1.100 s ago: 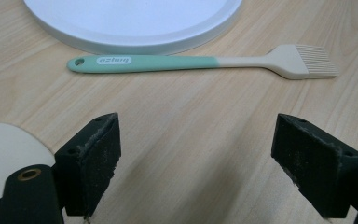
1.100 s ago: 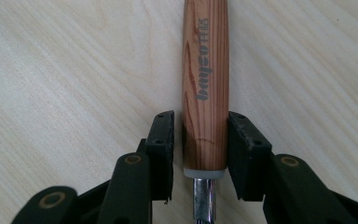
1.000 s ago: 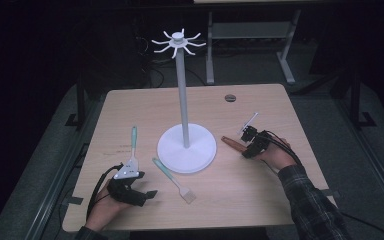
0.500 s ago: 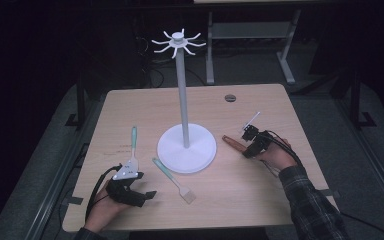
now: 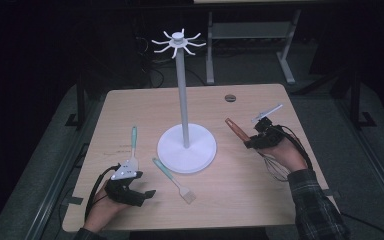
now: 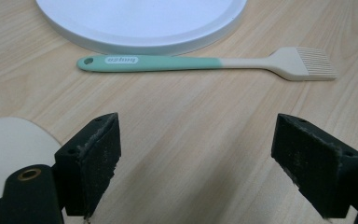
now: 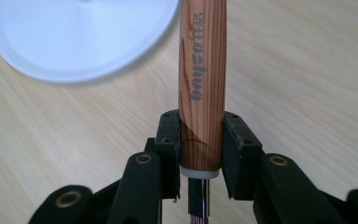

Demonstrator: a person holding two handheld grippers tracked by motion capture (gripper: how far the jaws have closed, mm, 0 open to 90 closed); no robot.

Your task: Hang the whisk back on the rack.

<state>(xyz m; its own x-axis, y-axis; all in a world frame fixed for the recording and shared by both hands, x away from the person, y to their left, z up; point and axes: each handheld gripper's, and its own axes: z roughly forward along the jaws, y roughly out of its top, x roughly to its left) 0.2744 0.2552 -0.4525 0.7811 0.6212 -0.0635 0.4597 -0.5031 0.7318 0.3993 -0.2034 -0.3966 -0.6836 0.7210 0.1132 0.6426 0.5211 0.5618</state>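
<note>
My right gripper (image 5: 252, 141) is shut on the wooden handle of a whisk (image 5: 236, 129), held a little above the right side of the table. The handle (image 7: 203, 70) runs straight out between the two pads, and the wire loops (image 5: 275, 167) trail under the hand. A white stand has a round base (image 5: 186, 148), a tall pole and hooks on top (image 5: 178, 41). My left gripper (image 5: 142, 187) rests open at the front left with nothing between its pads (image 6: 212, 158). Ahead of it lies a teal-handled pastry brush (image 6: 205, 63), beside the base (image 6: 144, 18). A teal-handled spatula (image 5: 132, 147) lies to its left.
A small dark round disc (image 5: 230, 98) sits in the table top near the far edge. A grey desk frame (image 5: 250, 30) stands on the floor behind the table. Bare wood (image 5: 240, 190) lies between the brush and my right forearm.
My right gripper has risen with the whisk in it, so the wooden handle now points up and to the left. The left gripper has stayed where it was.
</note>
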